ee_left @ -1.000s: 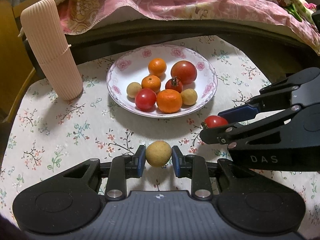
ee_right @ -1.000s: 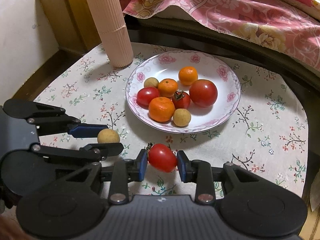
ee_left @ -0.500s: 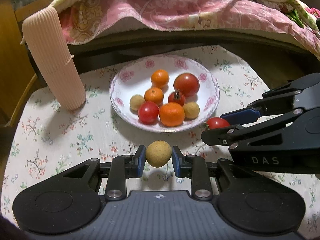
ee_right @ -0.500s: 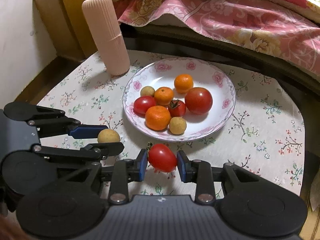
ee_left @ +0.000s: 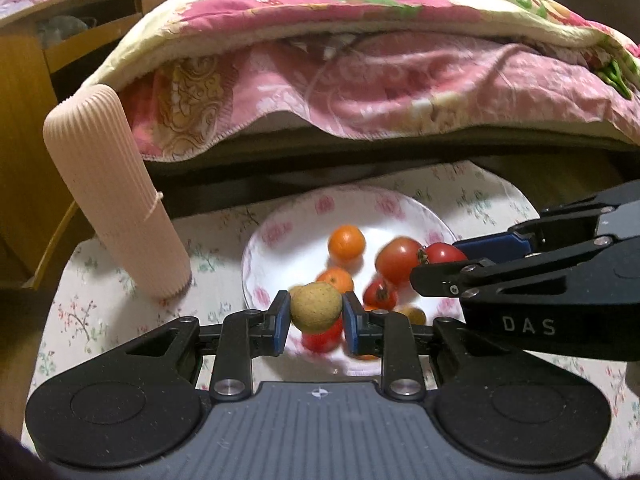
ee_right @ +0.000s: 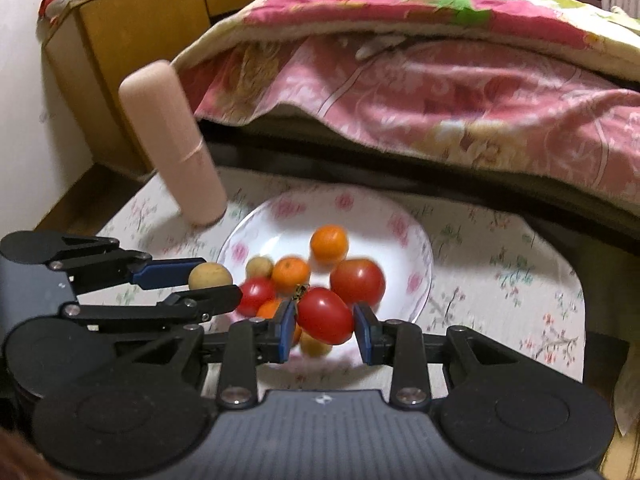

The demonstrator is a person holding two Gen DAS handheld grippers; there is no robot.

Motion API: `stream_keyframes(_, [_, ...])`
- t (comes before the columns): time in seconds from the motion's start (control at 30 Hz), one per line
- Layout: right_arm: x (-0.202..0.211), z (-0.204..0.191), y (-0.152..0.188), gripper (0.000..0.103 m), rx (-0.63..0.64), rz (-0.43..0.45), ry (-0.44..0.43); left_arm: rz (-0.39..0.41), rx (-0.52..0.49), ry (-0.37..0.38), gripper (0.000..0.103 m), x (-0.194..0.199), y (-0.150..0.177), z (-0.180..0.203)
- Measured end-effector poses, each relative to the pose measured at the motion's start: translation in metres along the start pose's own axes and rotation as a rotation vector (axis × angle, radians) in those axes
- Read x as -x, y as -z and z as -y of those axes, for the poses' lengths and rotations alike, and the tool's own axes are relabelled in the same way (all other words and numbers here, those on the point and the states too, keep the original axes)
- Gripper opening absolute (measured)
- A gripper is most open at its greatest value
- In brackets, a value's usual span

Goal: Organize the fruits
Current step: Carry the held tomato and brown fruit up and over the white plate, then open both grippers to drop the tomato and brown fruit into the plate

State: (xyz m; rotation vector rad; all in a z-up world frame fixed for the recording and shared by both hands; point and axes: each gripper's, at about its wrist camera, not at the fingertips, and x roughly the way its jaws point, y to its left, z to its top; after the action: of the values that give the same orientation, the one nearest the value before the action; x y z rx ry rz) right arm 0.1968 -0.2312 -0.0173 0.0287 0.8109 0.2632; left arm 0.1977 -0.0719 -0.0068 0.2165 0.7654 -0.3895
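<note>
My left gripper [ee_left: 316, 316] is shut on a small tan round fruit [ee_left: 316, 307], held in the air over the near edge of the flowered white plate [ee_left: 280, 236]. In the right wrist view my right gripper [ee_right: 325, 322] is shut on a small red tomato [ee_right: 325, 315], also above the plate's [ee_right: 400, 220] near side. The plate holds several fruits: oranges [ee_right: 329, 243], red tomatoes [ee_right: 357, 281] and tan fruits [ee_right: 259, 267]. Each gripper shows in the other's view: the right one [ee_left: 444, 262] at right, the left one [ee_right: 212, 286] at left.
A tall ribbed pink cylinder [ee_left: 116, 200] stands on the floral tablecloth [ee_left: 96, 280] left of the plate. Behind the table lies a bed with a pink flowered quilt [ee_left: 360, 72]. Wooden furniture [ee_right: 132, 40] is at the back left.
Both grippers have risen and moved forward with their fruits, from over the cloth in front of the plate to above the plate's near side. The views now tilt up more toward the bed.
</note>
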Motion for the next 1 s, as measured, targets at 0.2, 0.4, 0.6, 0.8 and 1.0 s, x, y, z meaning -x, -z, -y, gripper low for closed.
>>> stream_keyframes(0.2, [-0.014,0.01,-0.011,0.048,-0.038,0.011,-0.01,0.003,0.036,0.003,0.034,-0.012,-0.008,-0.007])
stream_keyframes(0.4, [-0.03,0.018,-0.018,0.048,-0.053,0.014,-0.001,0.005,0.04,-0.011,0.034,-0.03,-0.017,-0.006])
stream_keyframes(0.6, [-0.045,0.025,-0.024,0.048,-0.059,0.017,0.012,0.01,0.043,-0.012,0.034,-0.043,-0.019,-0.007])
stream_keyframes(0.8, [-0.052,0.024,-0.027,0.049,-0.04,0.037,0.025,0.017,0.05,-0.02,0.034,-0.049,-0.02,-0.01])
stream_keyframes(1.0, [-0.057,0.024,-0.029,0.049,-0.042,0.029,0.028,0.013,0.054,-0.024,0.034,-0.056,-0.017,-0.009])
